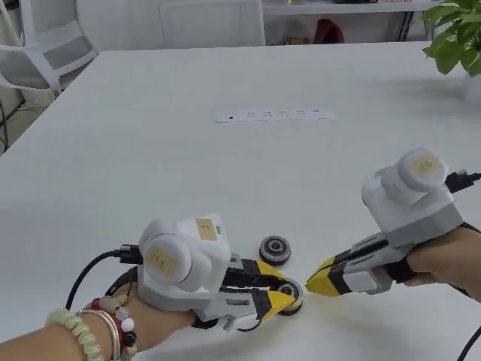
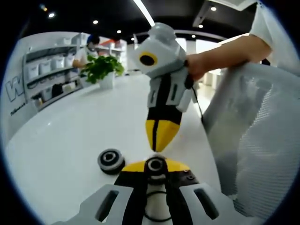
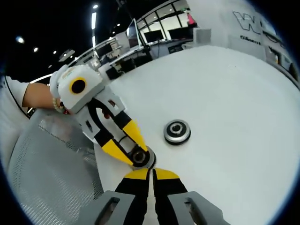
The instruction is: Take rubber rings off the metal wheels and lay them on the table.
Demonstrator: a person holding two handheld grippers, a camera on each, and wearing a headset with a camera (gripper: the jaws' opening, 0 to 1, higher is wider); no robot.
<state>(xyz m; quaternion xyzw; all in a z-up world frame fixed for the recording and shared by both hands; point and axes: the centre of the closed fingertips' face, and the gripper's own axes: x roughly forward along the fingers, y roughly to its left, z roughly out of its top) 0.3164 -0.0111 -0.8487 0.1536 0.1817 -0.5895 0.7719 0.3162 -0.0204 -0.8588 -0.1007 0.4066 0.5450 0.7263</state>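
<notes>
my left gripper (image 1: 276, 288) clamps a metal wheel (image 1: 294, 296) between its yellow tips at the near edge of the white table (image 1: 225, 173). my right gripper (image 1: 319, 282), jaws pressed together, points its tip at that wheel from 3 o'clock, whether touching the rim or just short of it i cannot tell. a second wheel (image 1: 275, 250) lies flat and free at 11 o'clock of the clamped one, near but apart. the left gripper view looks onto the clamped wheel's hub and takes in a mesh chair back (image 2: 262, 140) at 3 o'clock and a potted plant (image 2: 101, 68) at 10 o'clock. the right gripper view shows the left tips pinching the wheel's rim from either side. in the head view a white power strip (image 1: 275, 114) lies mid-table at 12 o'clock, a white chair (image 1: 52, 45) beyond at 10 o'clock.
</notes>
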